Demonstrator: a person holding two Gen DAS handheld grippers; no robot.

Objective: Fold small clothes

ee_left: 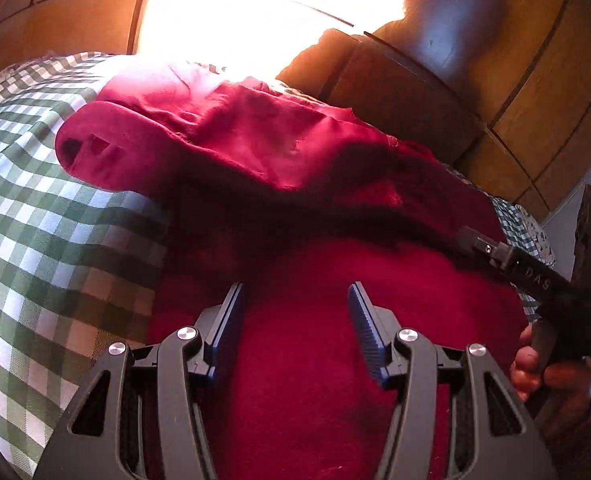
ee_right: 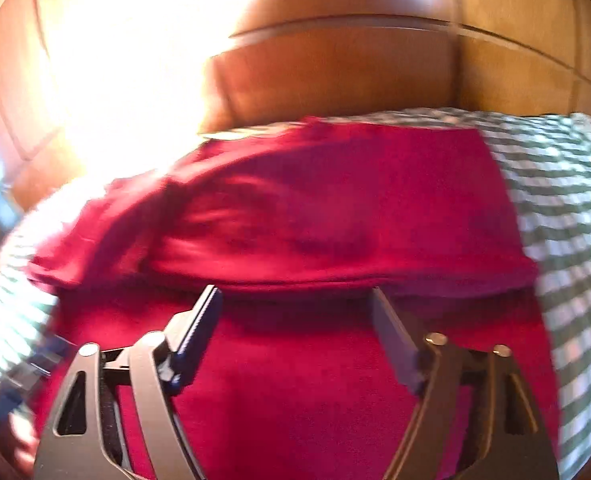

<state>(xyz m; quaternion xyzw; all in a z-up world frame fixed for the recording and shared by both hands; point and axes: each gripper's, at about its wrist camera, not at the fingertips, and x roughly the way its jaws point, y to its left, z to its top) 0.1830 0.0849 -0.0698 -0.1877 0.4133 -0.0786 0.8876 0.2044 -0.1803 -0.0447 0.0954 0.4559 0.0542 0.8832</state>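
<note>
The left gripper (ee_left: pixel 295 304) hangs with jaws apart and empty above the red garment (ee_left: pixel 279 168). The right gripper (ee_right: pixel 295 304) is likewise parted and holds nothing, at the garment's folded edge. The garment lies on the checked cloth (ee_left: pixel 35 200), reaching its far edge.

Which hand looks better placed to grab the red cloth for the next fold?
Probably the right. Its claw sits open right at a folded edge of the red garment. The left claw hangs open over flat cloth, with no edge between its fingers.
</note>
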